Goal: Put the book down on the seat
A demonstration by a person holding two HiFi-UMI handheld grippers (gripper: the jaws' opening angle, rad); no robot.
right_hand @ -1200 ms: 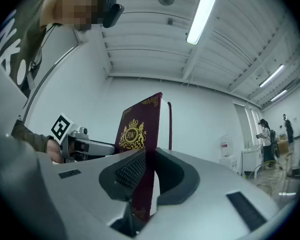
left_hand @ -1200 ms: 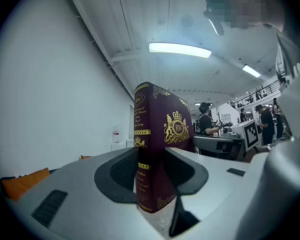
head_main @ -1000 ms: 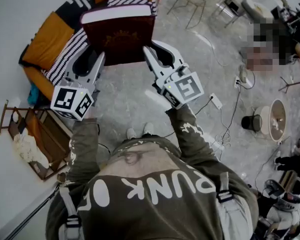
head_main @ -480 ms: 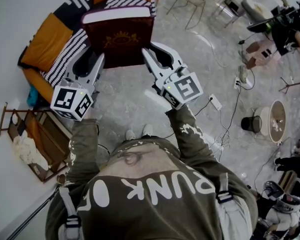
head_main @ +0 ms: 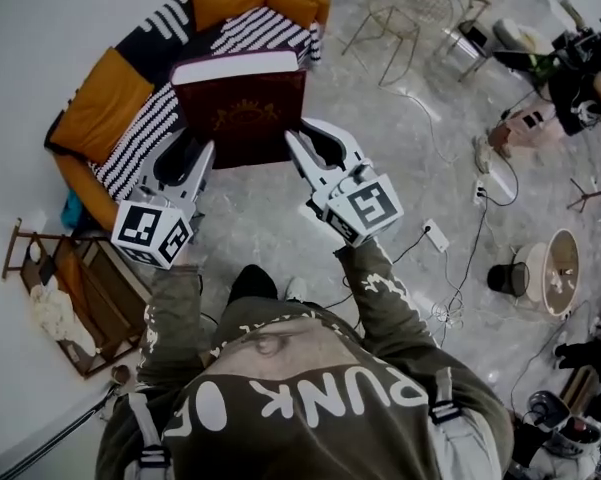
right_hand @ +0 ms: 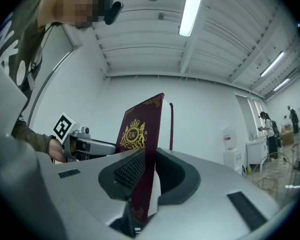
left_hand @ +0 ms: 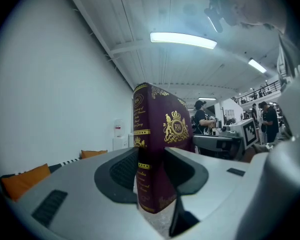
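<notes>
Book: a thick maroon hardback (head_main: 242, 118) with a gilt crest, carried in the air between both tools, its front cover toward the person and the pale page block showing along its top
Place: over the floor (head_main: 270, 218), just in front of the striped seat (head_main: 145, 128) of the orange sofa (head_main: 100, 83), not yet resting on it
Left tool (head_main: 187, 158): clenched on the spine side of the book, one pad against each cover
Right tool (head_main: 315, 143): its jaws have just been opening a little, with the book's page-side edge between them; the pads lie against it, so it reads as grasping the book
Weight: judged heavy for its size, so the load wants sharing between both tools
Stiffness: the boards look rigid and should not bend under the pads
Slip: the cover looks smooth and slightly glossy, so a slackened clamp could let it slide down
Loose part: the page side can fan open if only one cover is pinched
Where to hold: both side edges, with the whole thickness between the pads
Seat: looks soft, so laying the book flat seems safer than standing it up
Hidden: the book covers the seat's near edge in the head view
Unclear: whether the right tool spans the full thickness or only the front cover and some pages
</notes>
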